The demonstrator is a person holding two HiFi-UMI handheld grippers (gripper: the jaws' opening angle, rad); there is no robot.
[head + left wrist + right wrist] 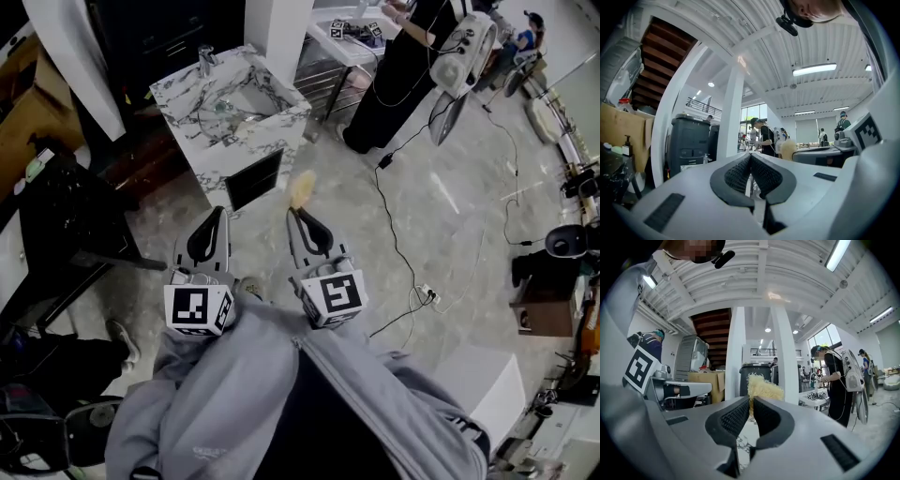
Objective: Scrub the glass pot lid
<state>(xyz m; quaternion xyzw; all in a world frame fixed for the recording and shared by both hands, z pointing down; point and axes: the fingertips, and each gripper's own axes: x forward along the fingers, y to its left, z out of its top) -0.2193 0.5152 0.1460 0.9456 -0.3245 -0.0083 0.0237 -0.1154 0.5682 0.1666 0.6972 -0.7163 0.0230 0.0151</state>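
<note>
**Fig. Parts hidden, cut off or unclear in my three views.**
Head view: my hands lie covered under the marker cubes [199, 309] and grey sleeves [206, 375], which run off the lower edge. The scrubber [302, 190] in my right gripper's [300, 212] jaws is only a yellow blur. In the right gripper view its lower part is buried between the jaws. The glass pot lid [228, 107] in the counter's [178, 97] sink is too faint to outline. A bystander [398, 66] is cut at the top edge.
</note>
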